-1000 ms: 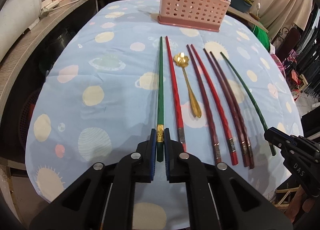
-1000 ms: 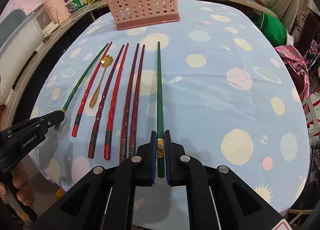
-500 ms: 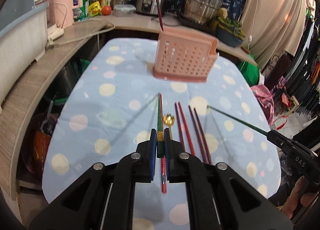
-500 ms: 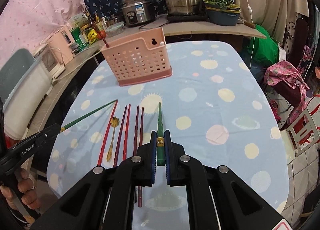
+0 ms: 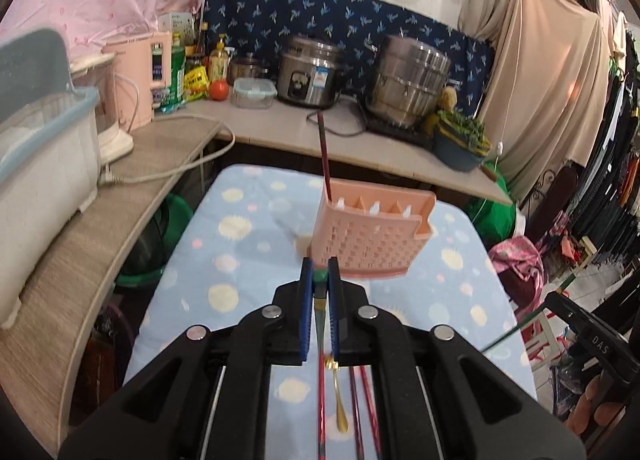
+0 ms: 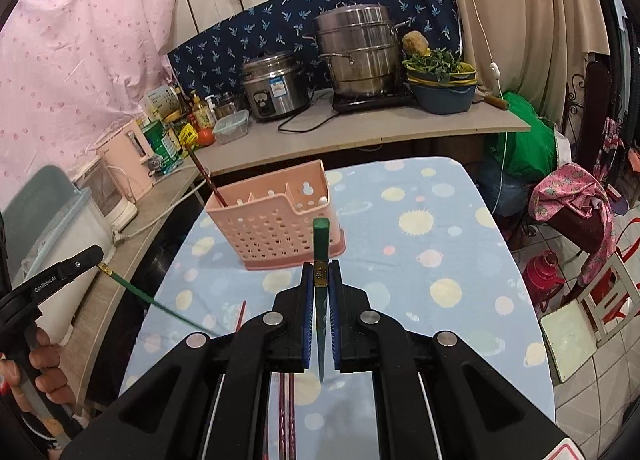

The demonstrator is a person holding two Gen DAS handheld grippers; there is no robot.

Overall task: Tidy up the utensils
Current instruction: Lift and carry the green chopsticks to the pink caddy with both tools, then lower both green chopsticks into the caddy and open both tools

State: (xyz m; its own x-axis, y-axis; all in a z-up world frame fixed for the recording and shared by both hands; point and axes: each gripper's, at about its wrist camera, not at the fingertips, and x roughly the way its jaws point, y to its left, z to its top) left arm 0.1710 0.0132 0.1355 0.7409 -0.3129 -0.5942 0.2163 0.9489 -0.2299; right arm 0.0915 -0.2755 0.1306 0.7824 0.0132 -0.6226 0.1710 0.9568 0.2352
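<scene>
Right wrist view: right gripper (image 6: 320, 280) pinches green chopstick (image 6: 320, 244) at gilt band, frame centre; left gripper (image 5: 320, 280) likewise. Thin, stiff, light, likely slippery; grip near butt. Basket (image 6: 276, 220) above.

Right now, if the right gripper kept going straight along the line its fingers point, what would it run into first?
Probably the pink utensil basket. The right gripper, shut on a green chopstick, aims at the basket's near right corner, with only spotted tablecloth between. Depth is unclear; it might hit the cloth just short of it.
</scene>
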